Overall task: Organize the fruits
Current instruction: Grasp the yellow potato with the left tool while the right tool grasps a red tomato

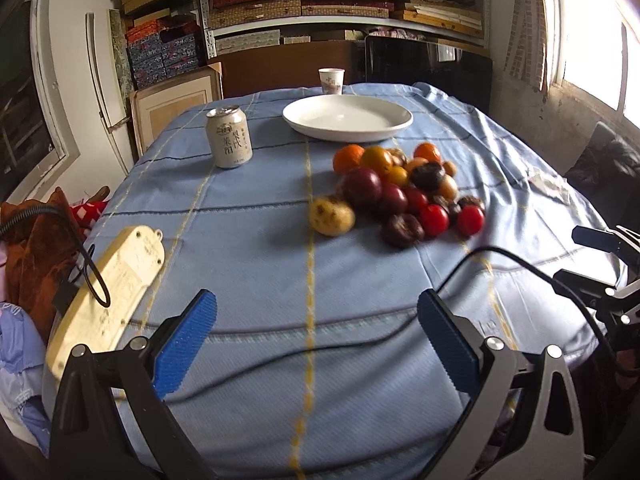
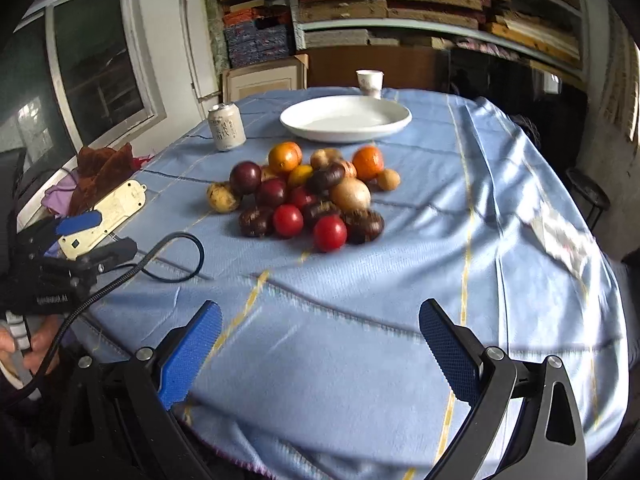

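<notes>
We hold the left gripper (image 1: 316, 332) and the right gripper (image 2: 320, 340) wide apart at the jaws, both empty, above the near edge of the desk (image 1: 280, 280) with its blue cloth. The fruits (image 1: 400, 192) lie heaped in the middle of the desk, a little to the right in the left wrist view. Just beyond them sits the white plate (image 1: 348, 118), with a can (image 1: 229, 137) to its left and a paper cup (image 1: 331, 81) at the far edge.
</notes>
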Tool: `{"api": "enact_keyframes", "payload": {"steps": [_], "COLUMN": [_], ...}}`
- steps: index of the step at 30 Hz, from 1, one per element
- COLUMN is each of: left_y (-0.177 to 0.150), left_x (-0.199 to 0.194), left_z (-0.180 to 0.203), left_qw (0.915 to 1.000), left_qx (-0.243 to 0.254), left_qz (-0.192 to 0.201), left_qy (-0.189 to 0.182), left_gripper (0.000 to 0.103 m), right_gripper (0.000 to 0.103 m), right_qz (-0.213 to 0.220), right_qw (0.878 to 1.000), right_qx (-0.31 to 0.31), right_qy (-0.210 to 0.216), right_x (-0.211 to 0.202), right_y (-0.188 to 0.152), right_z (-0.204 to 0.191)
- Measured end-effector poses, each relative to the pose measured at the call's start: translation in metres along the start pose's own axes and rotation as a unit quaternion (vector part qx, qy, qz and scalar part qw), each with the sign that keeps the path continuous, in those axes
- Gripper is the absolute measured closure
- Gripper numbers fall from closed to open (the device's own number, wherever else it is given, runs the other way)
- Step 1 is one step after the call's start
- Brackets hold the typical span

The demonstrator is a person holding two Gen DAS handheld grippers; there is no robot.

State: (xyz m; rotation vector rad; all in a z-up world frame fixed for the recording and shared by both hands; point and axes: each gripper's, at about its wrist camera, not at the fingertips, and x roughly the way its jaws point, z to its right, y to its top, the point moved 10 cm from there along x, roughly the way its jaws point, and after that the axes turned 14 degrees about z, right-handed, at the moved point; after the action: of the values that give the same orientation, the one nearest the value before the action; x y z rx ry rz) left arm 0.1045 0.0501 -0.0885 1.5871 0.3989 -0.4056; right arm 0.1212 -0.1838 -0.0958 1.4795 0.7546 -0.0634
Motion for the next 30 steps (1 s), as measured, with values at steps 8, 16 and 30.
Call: {"api": "enact_keyframes", "payload": {"steps": [8,16,30], "left_y": [0.022,0.034,0.017], "left_x": [0.044,0.086,0.126], "left_z": [-0.023,-0.021,0.008], "left_qw": [0.9995,0.9964,0.9843], "left_qx": [-0.006,0.011,0.05], "left_qz": [-0.006,-0.016,-0.055], "left_qy": [-0.03,-0.082,-0.16], "left_gripper": [0.004,0.005,0.052], "right_gripper": [0.045,0.061,0.073], "right_qz": [-0.019,-0.054,-0.061], "right_qw": [1.0,0.997,0.996], "right_qx": [-0.017,0.037,0.049], "right_qy": [0.008,0.029,0.032], "right_x": [0.054,0.092,0.11], "right_y": [0.012,0.007,0.007], "right_z": [0.001,0.008,0.009]}}
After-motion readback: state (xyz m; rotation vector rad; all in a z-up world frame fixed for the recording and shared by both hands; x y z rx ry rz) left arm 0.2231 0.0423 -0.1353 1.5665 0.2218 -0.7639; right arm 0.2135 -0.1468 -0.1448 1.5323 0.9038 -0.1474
